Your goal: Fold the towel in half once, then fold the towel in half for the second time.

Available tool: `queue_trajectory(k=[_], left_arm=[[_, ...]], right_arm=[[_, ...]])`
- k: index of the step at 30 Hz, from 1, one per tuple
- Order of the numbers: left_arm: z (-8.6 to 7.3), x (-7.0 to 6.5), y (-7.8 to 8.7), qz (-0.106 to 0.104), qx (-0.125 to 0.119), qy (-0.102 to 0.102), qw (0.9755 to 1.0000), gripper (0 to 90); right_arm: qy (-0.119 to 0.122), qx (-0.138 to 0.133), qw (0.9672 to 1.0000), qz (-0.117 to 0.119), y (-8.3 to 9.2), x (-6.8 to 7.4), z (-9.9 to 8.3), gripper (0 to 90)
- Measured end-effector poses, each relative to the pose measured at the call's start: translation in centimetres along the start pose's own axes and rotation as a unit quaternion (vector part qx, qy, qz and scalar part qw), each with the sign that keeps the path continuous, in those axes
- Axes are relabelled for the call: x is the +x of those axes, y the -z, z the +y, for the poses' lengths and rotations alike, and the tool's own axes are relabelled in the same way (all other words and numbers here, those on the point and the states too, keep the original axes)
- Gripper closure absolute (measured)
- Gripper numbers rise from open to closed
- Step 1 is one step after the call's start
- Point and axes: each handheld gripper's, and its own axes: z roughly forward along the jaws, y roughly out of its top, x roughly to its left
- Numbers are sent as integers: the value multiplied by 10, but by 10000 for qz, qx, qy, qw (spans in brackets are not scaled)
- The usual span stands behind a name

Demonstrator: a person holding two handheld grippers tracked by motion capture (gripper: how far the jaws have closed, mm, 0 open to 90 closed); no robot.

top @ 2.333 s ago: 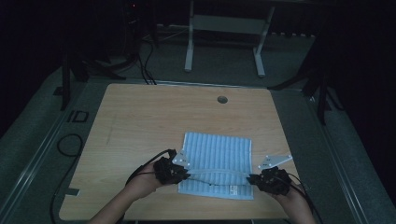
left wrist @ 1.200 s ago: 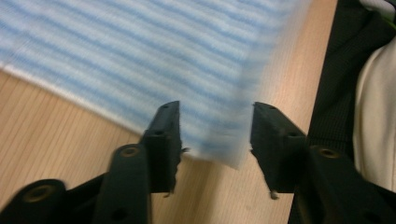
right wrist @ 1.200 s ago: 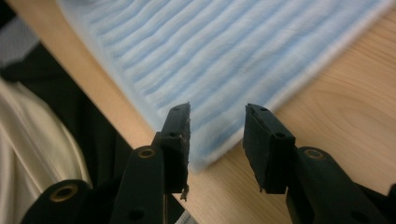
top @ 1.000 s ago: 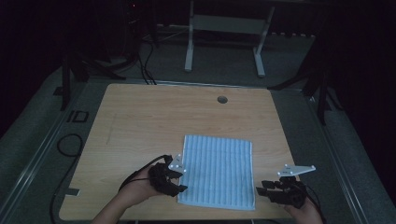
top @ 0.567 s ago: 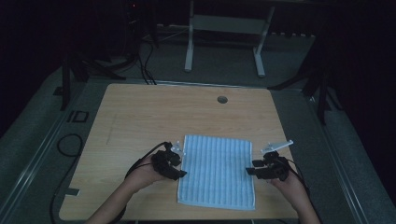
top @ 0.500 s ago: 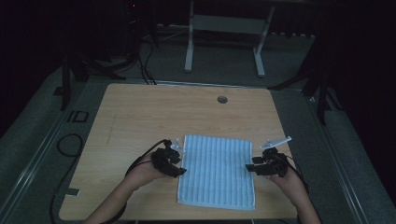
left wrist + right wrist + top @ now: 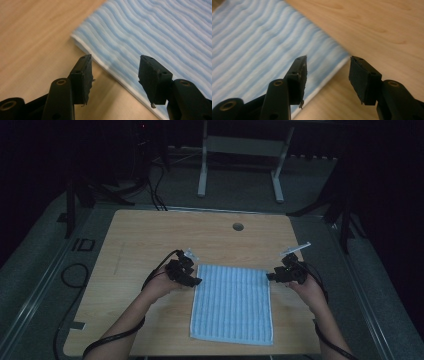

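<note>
A blue striped towel [image 7: 232,302] lies flat on the wooden table [image 7: 150,235] (near the front edge). The left gripper [image 7: 192,281] and the right gripper [image 7: 270,277] sit at its two far corners. Both have just been opening, with nothing pinched between the jaws.

Towel [image 7: 232,303]: light blue, thin ribbed stripes, pale hem, folded into a neat rectangle with layered edges visible at the corners. Lies flat on the wooden table [image 7: 150,235], long side running from near edge toward far edge, in the near half, slightly right of table centre.
</note>
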Motion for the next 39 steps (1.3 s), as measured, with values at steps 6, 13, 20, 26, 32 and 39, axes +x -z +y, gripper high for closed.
queue_trajectory(k=[6, 13, 20, 26, 32, 39], left_arm=[[15, 17, -9, 115, 53, 157, 9998, 396], [30, 28, -23, 151, 31, 398, 9991, 379], [38, 30, -40, 78, -14, 458, 9989, 381], [33, 37, -54, 93, 189, 444, 9988, 429], [30, 45, -62, -50, 141, 594, 9981, 598], [32, 46, -62, -262, 15, 702, 9972, 853]], right_arm=[[-149, 52, 9999, -66, -4, -17, 11, 468], [-334, 213, 9991, -137, -16, -30, 19, 467], [-586, 265, 9979, -29, -28, -38, 29, 463], [-543, 636, 9965, 72, -47, -33, 23, 465], [-458, 868, 9952, -33, -62, -30, 26, 616], [-232, 1022, 9945, -32, -67, -25, 30, 845]])
